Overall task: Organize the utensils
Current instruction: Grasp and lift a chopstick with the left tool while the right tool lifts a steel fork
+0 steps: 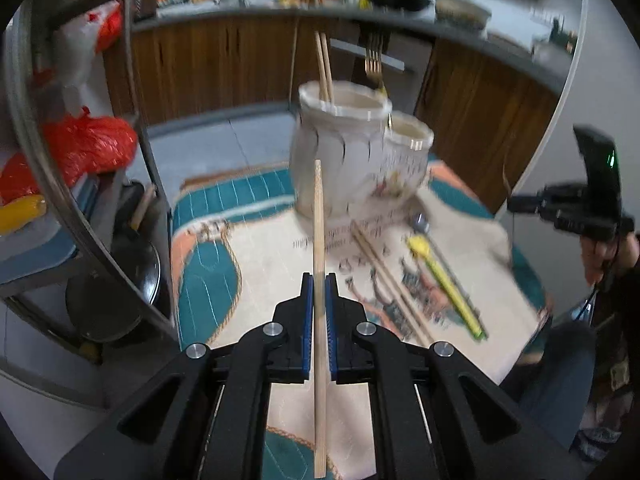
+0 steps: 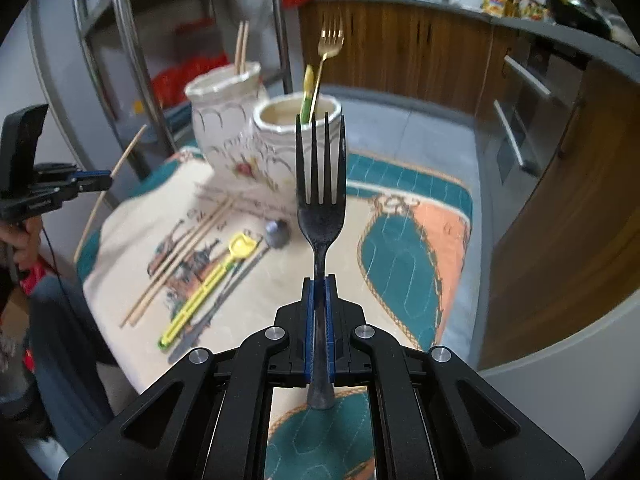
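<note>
The left gripper [image 1: 319, 292] is squeezed tight on a single wooden chopstick [image 1: 318, 240], which sticks out past the blue pads toward 12 o'clock. It tilts down toward the table. The right gripper [image 2: 319, 292] is clamped on the handle of a dark fork [image 2: 321, 184], prongs pointing up at 12 o'clock. A hand [image 1: 600, 256] holds that gripper at 3 o'clock in the left view.

Ahead of both stand two cream jars, touching. The taller jar [image 2: 224, 120] holds two chopsticks [image 2: 241, 46]. The shorter jar [image 2: 296, 140] holds a gold fork [image 2: 328, 56] and a yellow utensil [image 2: 307, 88]. There is open cloth between the grippers and the jars.

On the patterned tablecloth [image 2: 400, 248], at 9 o'clock from the dark fork, lie a pair of chopsticks [image 2: 176, 264], a yellow spoon [image 2: 212, 280] and a grey spoon [image 2: 256, 256], close together. The cloth's edge drops off at 3 o'clock onto grey floor. Wooden cabinets [image 2: 400, 40] and a metal rack [image 1: 80, 200] stand around the table.
</note>
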Motion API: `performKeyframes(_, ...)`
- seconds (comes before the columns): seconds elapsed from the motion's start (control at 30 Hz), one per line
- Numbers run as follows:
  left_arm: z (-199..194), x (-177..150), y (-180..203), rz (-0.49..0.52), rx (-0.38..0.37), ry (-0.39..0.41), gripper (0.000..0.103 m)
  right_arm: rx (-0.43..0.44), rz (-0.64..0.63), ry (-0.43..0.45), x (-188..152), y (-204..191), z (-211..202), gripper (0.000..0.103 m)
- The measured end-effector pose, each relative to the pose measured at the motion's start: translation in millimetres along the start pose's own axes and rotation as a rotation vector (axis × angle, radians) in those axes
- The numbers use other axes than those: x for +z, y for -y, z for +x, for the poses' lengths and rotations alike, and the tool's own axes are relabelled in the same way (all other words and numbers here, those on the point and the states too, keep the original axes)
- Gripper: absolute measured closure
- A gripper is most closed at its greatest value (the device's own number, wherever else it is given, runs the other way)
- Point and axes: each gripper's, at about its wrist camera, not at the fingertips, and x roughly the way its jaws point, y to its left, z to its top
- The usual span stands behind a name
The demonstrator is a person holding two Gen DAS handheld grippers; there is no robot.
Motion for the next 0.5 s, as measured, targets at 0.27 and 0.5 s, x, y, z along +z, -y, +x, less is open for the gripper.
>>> performKeyframes(0.27, -30.2, 27.3, -0.1, -0.062, -0.024, 0.235, 0.097, -0.038, 0.046, 0.124, 3.4, 1.8, -13.4, 0.097)
performKeyframes(0.5, -25.8, 44.3, 10.4, -0.056, -0.051, 0.322, 0.097, -0.018, 0.074, 0.189, 15.4, 7.6, -17.3, 0.097)
